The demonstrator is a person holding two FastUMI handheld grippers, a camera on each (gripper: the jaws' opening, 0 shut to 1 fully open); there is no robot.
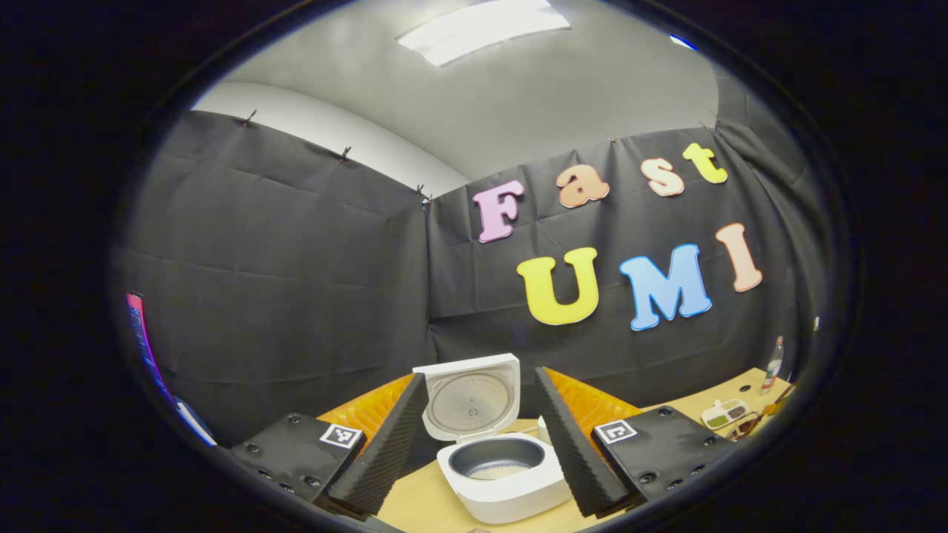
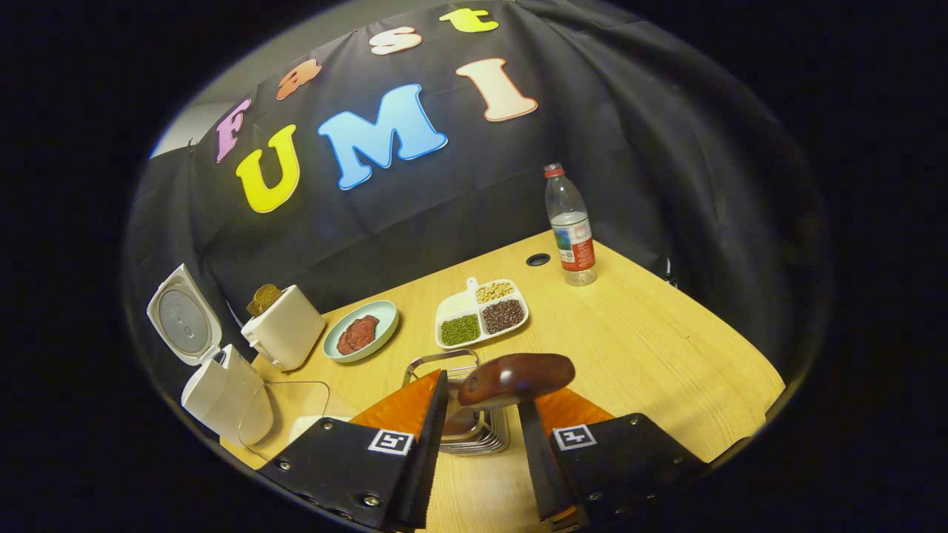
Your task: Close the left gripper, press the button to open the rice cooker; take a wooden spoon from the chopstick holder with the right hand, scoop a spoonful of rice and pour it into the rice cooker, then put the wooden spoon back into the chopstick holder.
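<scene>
Wooden, dark and glossy, the rounded spoon [image 2: 516, 376] sits between the fingers of the right claw [image 2: 481, 437], directly above the wire chopstick holder [image 2: 459, 429] on the pale wooden counter [image 2: 652, 348]; whether the fingers press on it or have let go cannot be told. Beyond lie a white divided tray of beans and grains [image 2: 483, 311], a pale green plate [image 2: 363, 331], a white toaster [image 2: 284, 326] and a clear water bottle [image 2: 570, 226]. The left claw [image 1: 481, 444] stands wide open, framing the white rice cooker [image 1: 503, 474], whose lid [image 1: 470, 396] is raised and whose grey pot holds a thin layer of rice. Judged so, the button step is done; the spoon is either just being fetched or being returned.
</scene>
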